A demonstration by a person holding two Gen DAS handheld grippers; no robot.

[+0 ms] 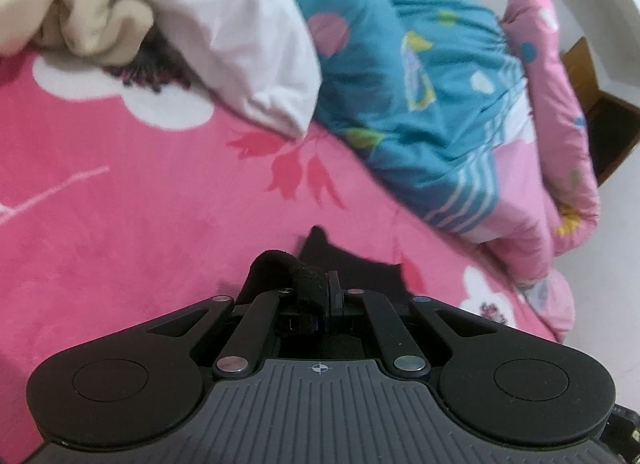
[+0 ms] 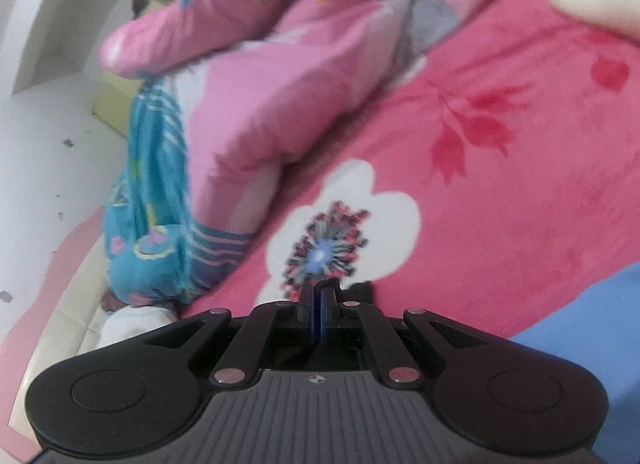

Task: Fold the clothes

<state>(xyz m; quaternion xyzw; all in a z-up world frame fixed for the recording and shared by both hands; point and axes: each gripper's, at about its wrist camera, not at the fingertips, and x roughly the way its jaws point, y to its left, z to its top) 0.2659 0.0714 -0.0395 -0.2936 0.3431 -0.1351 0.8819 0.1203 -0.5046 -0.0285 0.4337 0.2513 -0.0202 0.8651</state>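
Black fuzzy cloth (image 1: 308, 284) sits bunched between the left tongs (image 1: 320, 296), which pinch it just above the plush pink bed cover (image 1: 120, 244), while the right tongs (image 2: 319, 300) are pressed together on nothing over a white flower print (image 2: 360, 224). Farther off lie a white pillow (image 1: 248, 44), a crumpled beige garment (image 1: 80, 20) and a teal-and-pink quilt (image 1: 420, 104) by the bed's edge, with pale floor (image 2: 52, 124) beyond.

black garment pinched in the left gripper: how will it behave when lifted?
The black garment bunches into a soft roll between the left gripper fingers, so it is probably floppy and will drape. It looks thin, so likely light. The plush pink blanket beneath may drag on it slightly.
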